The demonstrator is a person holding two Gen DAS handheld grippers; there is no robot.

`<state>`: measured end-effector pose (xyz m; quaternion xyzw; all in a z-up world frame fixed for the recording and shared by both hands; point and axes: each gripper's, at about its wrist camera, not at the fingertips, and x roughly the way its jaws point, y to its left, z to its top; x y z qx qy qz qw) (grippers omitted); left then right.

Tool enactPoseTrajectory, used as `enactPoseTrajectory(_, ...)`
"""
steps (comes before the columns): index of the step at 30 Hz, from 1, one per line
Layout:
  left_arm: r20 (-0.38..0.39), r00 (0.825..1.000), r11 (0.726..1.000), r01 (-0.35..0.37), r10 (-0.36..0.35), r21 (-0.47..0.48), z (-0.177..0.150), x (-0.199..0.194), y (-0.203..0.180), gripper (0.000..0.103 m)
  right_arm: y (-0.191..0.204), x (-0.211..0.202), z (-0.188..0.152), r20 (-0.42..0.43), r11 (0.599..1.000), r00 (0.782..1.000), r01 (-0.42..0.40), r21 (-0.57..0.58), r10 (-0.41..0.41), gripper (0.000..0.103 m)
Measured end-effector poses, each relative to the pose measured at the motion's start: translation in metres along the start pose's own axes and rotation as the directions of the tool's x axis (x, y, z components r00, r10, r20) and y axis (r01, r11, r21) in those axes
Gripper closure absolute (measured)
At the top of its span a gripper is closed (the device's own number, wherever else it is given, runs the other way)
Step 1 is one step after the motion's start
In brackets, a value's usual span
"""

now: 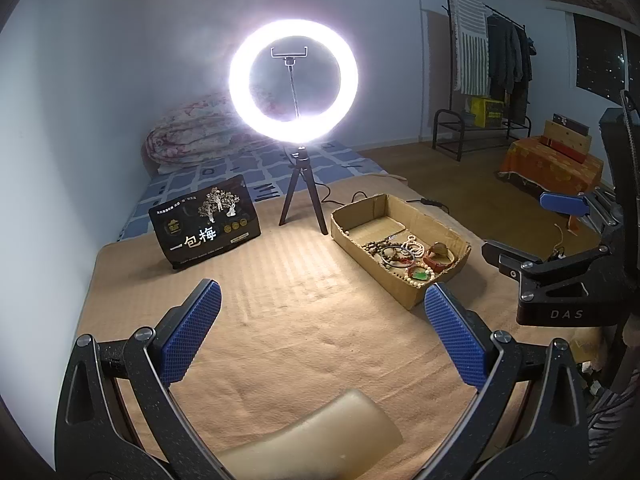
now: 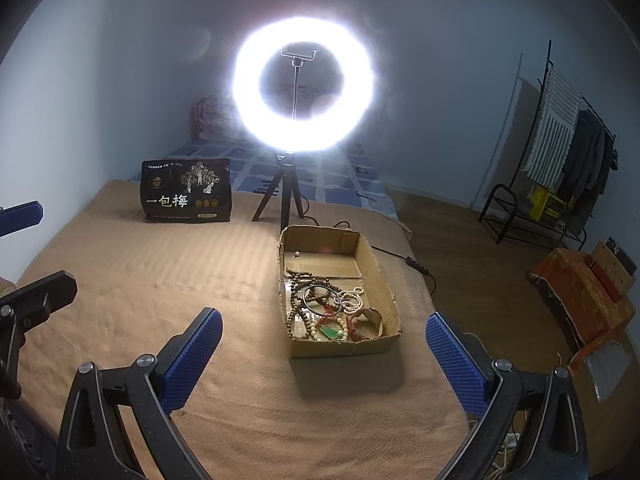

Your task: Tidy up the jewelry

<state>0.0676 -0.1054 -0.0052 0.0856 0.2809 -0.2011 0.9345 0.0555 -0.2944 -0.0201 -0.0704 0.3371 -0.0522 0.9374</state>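
An open cardboard box [image 1: 416, 220] [image 2: 384, 276] lies on the tan blanket. It holds a heap of jewelry [image 1: 404, 258] [image 2: 328, 308]: brown bead strands, a white bead strand, a dark bangle, a reddish bangle and a green pendant. My left gripper [image 1: 320, 334] is open and empty, to the left of the box and nearer than it. My right gripper [image 2: 324, 364] is open and empty, just short of the box's near end. It also shows at the right edge of the left wrist view [image 1: 532, 232].
A lit ring light on a small tripod [image 1: 294, 80] [image 2: 304, 88] stands behind the box, its cable trailing right. A black snack bag [image 1: 204, 222] [image 2: 186, 192] stands at the back left. A tan pad [image 1: 320, 436] lies under my left gripper. The bed's edge runs right of the box.
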Motion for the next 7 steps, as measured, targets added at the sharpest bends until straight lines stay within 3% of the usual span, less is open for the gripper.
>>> enactPoseTrajectory(7,0.011,1.0,1.0,-0.01,0.01,-0.005,0.0002,-0.0006,0.0025,0.0,0.0001,-0.0004,-0.0008,0.0,1.0,1.0,0.0,0.001,0.0,0.0)
